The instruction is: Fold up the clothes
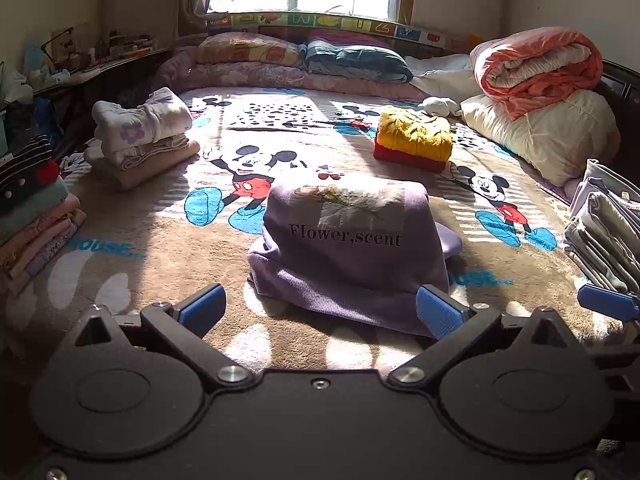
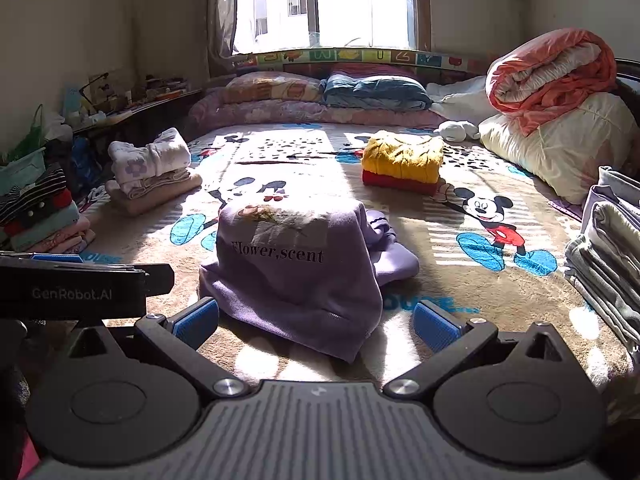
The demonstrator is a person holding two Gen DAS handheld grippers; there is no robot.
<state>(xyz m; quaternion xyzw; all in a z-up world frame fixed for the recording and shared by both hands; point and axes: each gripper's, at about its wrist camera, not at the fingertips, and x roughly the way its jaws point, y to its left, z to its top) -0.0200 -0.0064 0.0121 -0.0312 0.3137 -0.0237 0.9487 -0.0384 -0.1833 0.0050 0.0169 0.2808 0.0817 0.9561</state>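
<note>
Left gripper (image 1: 320,310): my jaws wide, empty, for approach.
Right gripper (image 2: 318,322): likewise.
Folded lilac printed sweatshirt (image 1: 352,252): centred ahead.

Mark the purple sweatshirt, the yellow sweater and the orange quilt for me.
purple sweatshirt (image 1: 344,264), left wrist view, front panel below the lettering
yellow sweater (image 2: 402,158), right wrist view, top of the folded knit
orange quilt (image 1: 538,70), left wrist view, rolled middle

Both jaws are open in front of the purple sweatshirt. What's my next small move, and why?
Probably ease the right gripper forward to the purple sweatshirt and tuck in the loose part sticking out on its right side; the bundle looks folded but untidy, and both grippers are empty.
</note>
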